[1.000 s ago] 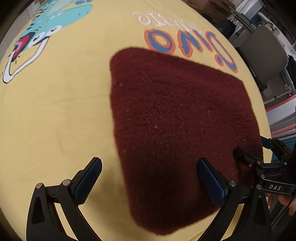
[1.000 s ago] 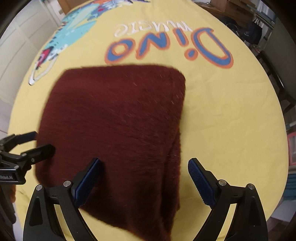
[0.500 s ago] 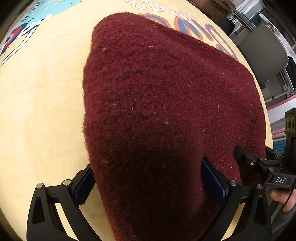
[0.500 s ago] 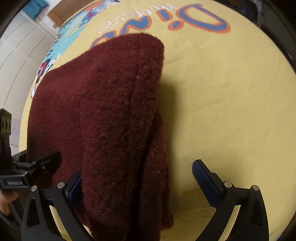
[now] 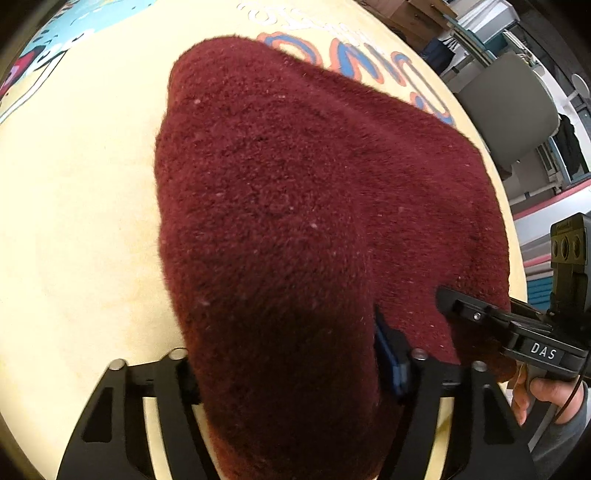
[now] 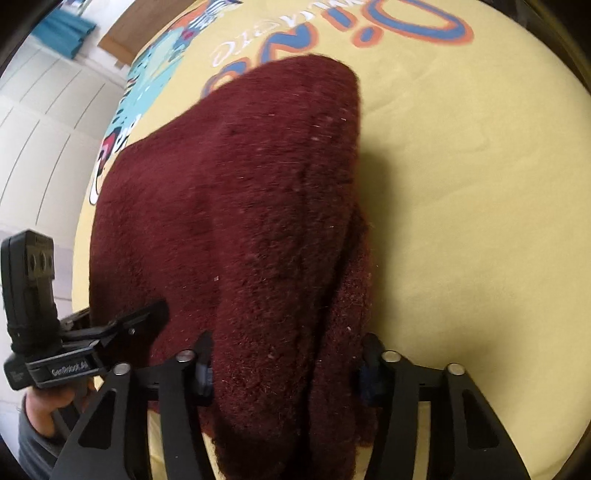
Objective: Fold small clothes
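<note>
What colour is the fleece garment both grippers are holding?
Dark maroon, plain, no pattern: the fleece garment shows best in the left wrist view.

Garment (image 5: 295, 221) lies on the printed sheet (image 5: 74, 221), near edge raised off it and bunched between the fingers of both grippers. Left gripper (image 5: 284, 369) grips the near-left part; right gripper (image 6: 284, 365) grips the near-right part, just beside it. Lettering (image 6: 406, 22) on the sheet sits behind the garment's far edge. A chair (image 5: 509, 110) stands beyond the sheet, to the right.
</note>
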`<state>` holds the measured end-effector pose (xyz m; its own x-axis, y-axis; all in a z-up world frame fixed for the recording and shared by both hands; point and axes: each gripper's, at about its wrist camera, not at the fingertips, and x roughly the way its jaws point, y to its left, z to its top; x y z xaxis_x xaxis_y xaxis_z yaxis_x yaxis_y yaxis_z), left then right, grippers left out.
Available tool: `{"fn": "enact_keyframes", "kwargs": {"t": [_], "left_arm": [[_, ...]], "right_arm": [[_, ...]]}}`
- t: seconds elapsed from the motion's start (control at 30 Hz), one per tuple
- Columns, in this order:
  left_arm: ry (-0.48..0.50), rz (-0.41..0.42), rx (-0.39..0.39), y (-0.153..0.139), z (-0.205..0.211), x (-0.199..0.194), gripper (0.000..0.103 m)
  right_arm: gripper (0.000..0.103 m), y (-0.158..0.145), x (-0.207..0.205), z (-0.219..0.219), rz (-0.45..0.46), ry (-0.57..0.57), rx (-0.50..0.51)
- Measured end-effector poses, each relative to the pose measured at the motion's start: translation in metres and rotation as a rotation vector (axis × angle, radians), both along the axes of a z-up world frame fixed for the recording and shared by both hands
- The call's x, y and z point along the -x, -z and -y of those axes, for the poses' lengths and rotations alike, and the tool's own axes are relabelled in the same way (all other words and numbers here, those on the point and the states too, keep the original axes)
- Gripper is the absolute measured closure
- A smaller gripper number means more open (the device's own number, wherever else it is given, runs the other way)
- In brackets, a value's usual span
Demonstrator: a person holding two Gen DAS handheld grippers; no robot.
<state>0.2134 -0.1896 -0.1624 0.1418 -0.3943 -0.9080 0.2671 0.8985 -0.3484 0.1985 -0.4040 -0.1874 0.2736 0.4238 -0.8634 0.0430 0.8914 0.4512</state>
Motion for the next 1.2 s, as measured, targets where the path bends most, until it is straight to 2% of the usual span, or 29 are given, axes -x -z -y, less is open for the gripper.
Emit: {"fn": "enact_keyframes", "kwargs": {"t": [0.1, 0.17, 0.27, 0.43, 0.6, 0.73, 0.87, 0.97, 1.03, 1.1, 1.2], "left_arm": [[0.003, 0.013, 0.028, -0.015, -0.007, 0.003, 0.054], [0.013, 0.037, 0.052, -0.03, -0.014, 0.007, 0.056], [0.033, 0.092, 0.076, -0.058, -0.026, 0.013, 0.057], [0.014, 0.16, 0.109, -0.097, -0.07, 0.018, 0.057], [-0.025, 0.182, 0.093, -0.104, -0.108, 0.02, 0.057], [-0.064, 0.159, 0.077, -0.084, -0.135, 0.03, 0.056], [-0.078, 0.124, 0.033, -0.053, -0.15, 0.031, 0.056], [-0.107, 0.096, 0.021, -0.029, -0.154, 0.034, 0.05], [-0.122, 0.095, 0.016, -0.021, -0.157, 0.035, 0.044], [-0.128, 0.098, -0.001, -0.02, -0.145, 0.028, 0.037], [-0.137, 0.08, -0.004, -0.027, -0.156, 0.025, 0.036]], "right_arm": [[0.063, -0.017, 0.005, -0.004, 0.026, 0.0, 0.017], [0.065, -0.033, 0.008, -0.007, 0.059, -0.004, 0.025], [0.066, -0.062, 0.013, -0.014, 0.117, -0.007, 0.032], [0.066, -0.101, 0.014, -0.038, 0.192, -0.039, 0.018], [0.066, -0.12, -0.001, -0.095, 0.232, -0.093, 0.038], [0.066, -0.103, -0.012, -0.129, 0.198, -0.116, 0.047], [0.066, -0.07, -0.016, -0.15, 0.145, -0.124, 0.09], [0.066, -0.044, -0.019, -0.159, 0.108, -0.123, 0.144], [0.063, -0.033, -0.02, -0.156, 0.103, -0.12, 0.155], [0.056, -0.03, -0.021, -0.152, 0.099, -0.121, 0.16], [0.044, -0.033, -0.025, -0.15, 0.11, -0.132, 0.183]]}}
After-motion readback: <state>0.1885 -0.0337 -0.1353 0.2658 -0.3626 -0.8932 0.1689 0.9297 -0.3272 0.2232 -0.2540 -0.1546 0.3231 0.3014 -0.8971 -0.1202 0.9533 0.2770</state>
